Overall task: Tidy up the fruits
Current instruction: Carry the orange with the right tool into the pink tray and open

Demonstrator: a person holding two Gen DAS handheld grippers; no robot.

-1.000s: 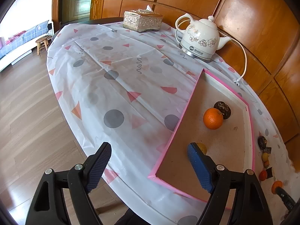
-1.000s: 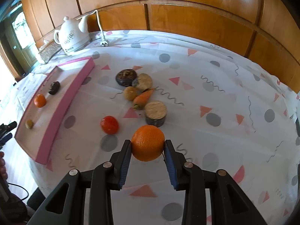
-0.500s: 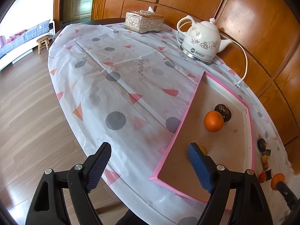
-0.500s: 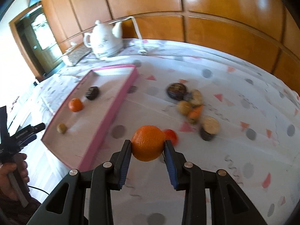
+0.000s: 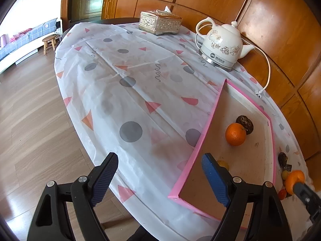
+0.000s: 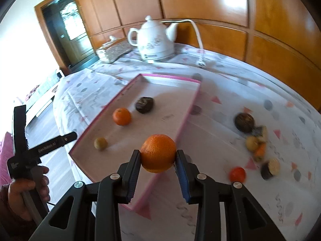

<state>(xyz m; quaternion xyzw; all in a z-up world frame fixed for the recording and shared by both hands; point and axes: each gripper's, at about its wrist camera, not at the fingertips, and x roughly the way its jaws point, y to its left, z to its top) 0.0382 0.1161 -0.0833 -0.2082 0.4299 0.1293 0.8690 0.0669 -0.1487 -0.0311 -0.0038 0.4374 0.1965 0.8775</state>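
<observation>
My right gripper [image 6: 158, 156] is shut on an orange [image 6: 158, 153] and holds it in the air over the near right rim of the pink-edged tray [image 6: 186, 118]. In the tray lie a smaller orange [image 6: 121, 116], a dark round fruit [image 6: 144, 104] and a small yellow fruit [image 6: 100, 143]. My left gripper [image 5: 159, 177] is open and empty, above the table edge beside the tray's near left corner [image 5: 174, 195]. The held orange also shows in the left wrist view [image 5: 294, 181].
On the spotted tablecloth right of the tray lie several items: a red tomato [image 6: 237, 174], a dark fruit [image 6: 244, 123], a carrot [image 6: 260, 150] and a cut piece [image 6: 270, 168]. A white kettle [image 5: 221, 45] with cord and a tissue box [image 5: 160, 23] stand at the back.
My right gripper has carried the orange leftward from above the loose fruit to over the tray's rim. The left gripper has stayed open and nearly still.
</observation>
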